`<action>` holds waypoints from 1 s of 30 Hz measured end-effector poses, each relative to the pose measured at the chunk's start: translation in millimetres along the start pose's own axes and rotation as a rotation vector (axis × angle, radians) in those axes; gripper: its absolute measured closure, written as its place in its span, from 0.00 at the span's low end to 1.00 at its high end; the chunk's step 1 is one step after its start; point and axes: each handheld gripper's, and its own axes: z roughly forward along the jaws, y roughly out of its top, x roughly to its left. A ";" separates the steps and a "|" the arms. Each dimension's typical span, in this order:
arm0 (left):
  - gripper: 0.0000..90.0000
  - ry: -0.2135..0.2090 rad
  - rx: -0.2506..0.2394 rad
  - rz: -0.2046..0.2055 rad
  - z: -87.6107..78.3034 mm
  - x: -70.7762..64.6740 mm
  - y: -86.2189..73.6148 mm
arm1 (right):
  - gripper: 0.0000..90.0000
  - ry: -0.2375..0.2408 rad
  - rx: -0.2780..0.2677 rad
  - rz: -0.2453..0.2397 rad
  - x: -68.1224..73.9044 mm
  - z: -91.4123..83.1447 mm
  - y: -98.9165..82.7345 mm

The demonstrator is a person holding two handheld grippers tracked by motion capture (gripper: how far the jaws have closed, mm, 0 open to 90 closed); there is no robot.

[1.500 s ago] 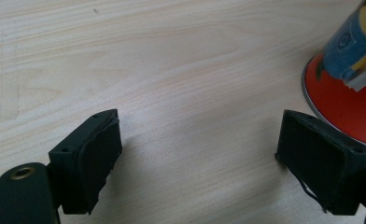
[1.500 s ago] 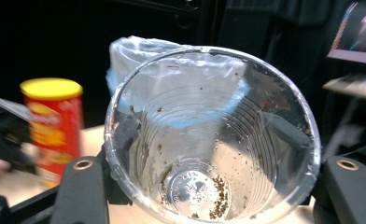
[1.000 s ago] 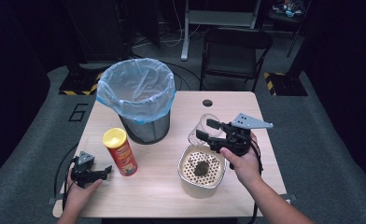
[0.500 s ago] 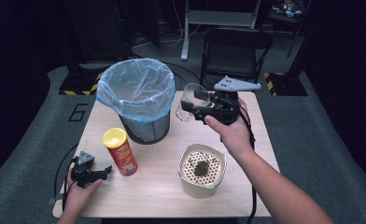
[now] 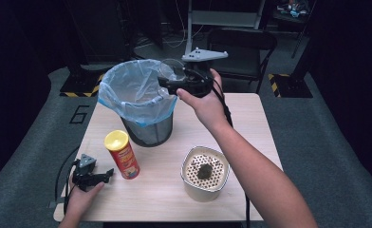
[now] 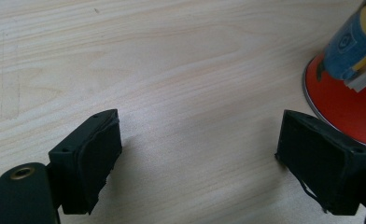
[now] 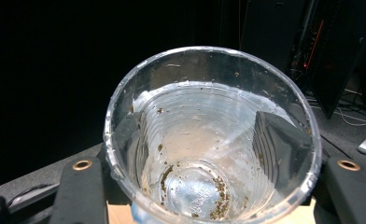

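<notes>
Your right hand-held gripper (image 5: 172, 81) clamps a clear cup (image 7: 212, 135) over the bin (image 5: 137, 102); your left hand-held gripper (image 6: 200, 161) rests spread wide on the surface (image 5: 250, 123).

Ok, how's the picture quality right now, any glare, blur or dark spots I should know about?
High view: the table is evenly lit, the room behind is near black, and the image is soft. Left gripper view: sharp wood grain, with soft shadows under the open tool. Right gripper view: the clear cup is in focus, with mild reflections on its wall against a dark backdrop.
</notes>
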 end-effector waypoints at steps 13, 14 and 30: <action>0.15 -0.007 0.001 -0.015 -0.3 -1.1 -0.6 | 0.38 -0.032 0.044 -0.033 -1.3 62.4 8.8; 0.15 -0.007 0.001 -0.015 -0.3 -1.1 -0.6 | 0.38 -0.032 0.044 -0.033 -1.3 62.4 8.8; 0.13 -0.015 0.007 0.006 -0.1 -0.6 -0.1 | 0.37 -0.064 0.102 -0.032 -8.7 105.8 -2.2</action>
